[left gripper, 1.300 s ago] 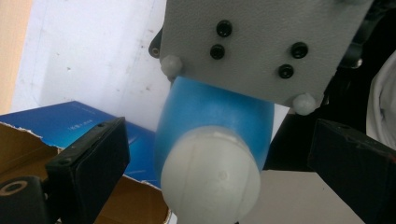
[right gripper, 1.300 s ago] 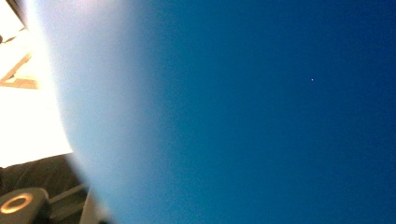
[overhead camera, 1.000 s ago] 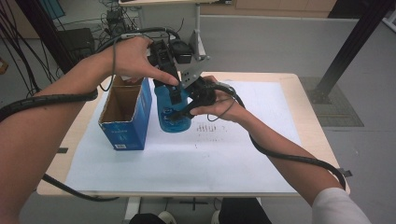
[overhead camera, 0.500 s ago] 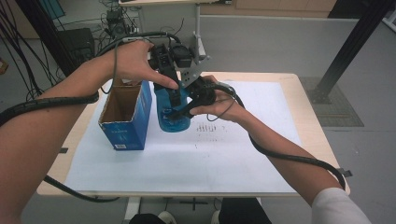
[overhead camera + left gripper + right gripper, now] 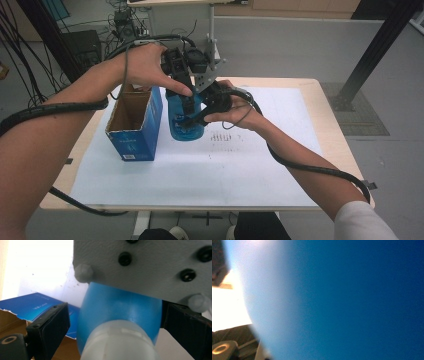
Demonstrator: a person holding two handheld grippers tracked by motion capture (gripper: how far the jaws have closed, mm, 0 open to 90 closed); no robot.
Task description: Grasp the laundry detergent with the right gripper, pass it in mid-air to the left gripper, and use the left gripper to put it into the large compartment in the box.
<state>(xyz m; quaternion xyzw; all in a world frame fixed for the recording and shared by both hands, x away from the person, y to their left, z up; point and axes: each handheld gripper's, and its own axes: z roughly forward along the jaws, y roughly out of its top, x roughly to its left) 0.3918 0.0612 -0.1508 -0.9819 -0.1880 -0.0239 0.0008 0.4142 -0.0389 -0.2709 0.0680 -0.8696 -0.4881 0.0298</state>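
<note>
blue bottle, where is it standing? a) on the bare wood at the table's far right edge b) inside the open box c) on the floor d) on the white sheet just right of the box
d: the blue bottle stands on the white sheet, beside the open box, to its right.

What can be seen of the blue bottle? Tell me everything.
The blue bottle looks like translucent plastic, with a rounded shoulder and a whitish neck or cap. It stands upright on the white sheet beside the open blue box. The right gripper is shut on its body; the left gripper straddles its top, its jaws beside the shoulder.
</note>
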